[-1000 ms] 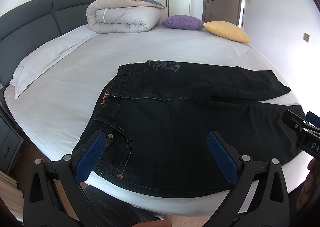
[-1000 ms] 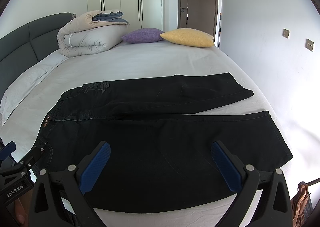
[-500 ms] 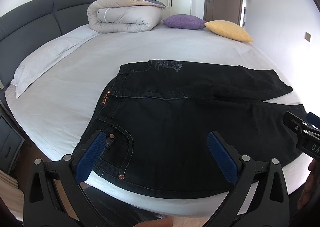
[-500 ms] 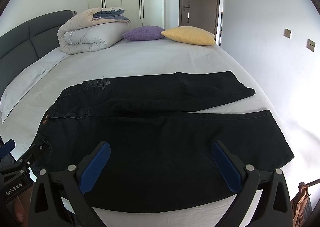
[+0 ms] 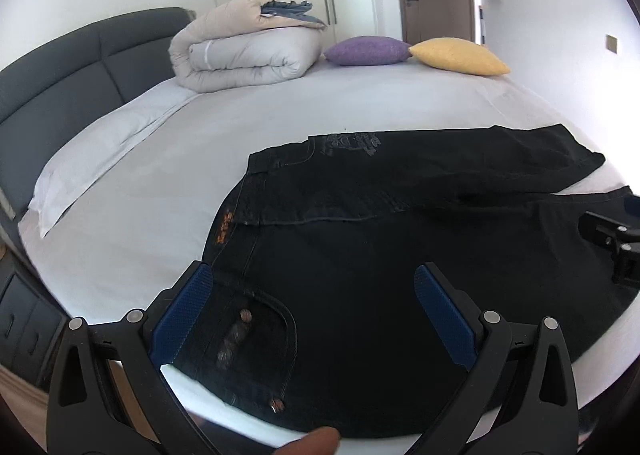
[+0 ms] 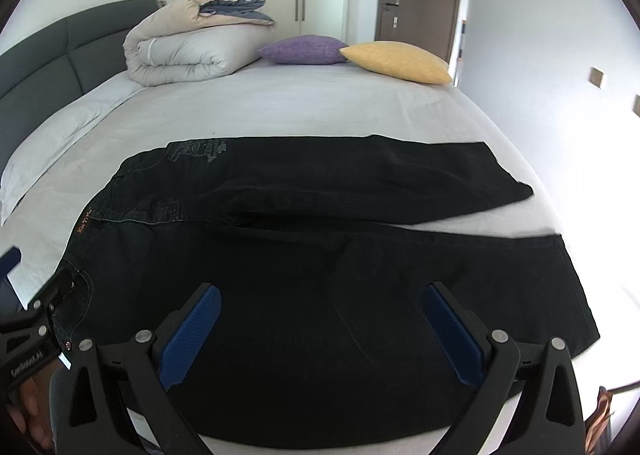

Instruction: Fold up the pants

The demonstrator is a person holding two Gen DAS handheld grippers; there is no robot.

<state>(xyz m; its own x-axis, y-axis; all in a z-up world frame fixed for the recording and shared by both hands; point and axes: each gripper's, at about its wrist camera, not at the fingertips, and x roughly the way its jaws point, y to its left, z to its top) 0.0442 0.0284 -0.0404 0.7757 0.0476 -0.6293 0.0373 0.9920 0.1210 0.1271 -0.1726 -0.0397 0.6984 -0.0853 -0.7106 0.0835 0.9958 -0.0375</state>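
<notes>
Left wrist view: the left tool [image 5: 316, 307] is hovering low over the waistband end of the black pants [image 5: 400, 255], fingers spread wide and gripping nothing. The front pocket [image 5: 256, 339] is sitting between the blue pads [image 5: 182, 311], likely because that near waist edge is the grab point for a fold. The pants are lying flat at the near edge of the bed [image 5: 280, 123], legs running off to the right. The right tool [image 5: 612, 243] is poking in at the right edge, above the near leg.

Right wrist view: the right tool [image 6: 320, 329] is hanging over the near leg, also wide open and empty. The far leg [image 6: 380, 179] is angling away, so a white wedge of sheet is showing between the hems. The left tool [image 6: 36, 323] is showing at the waist corner. A folded duvet [image 6: 184, 51], purple cushion [image 6: 304, 50] and yellow cushion [image 6: 396, 61] are staying well apart at the far side. Folding looks not yet started; both tools seem positioned to pinch the near edge together.
</notes>
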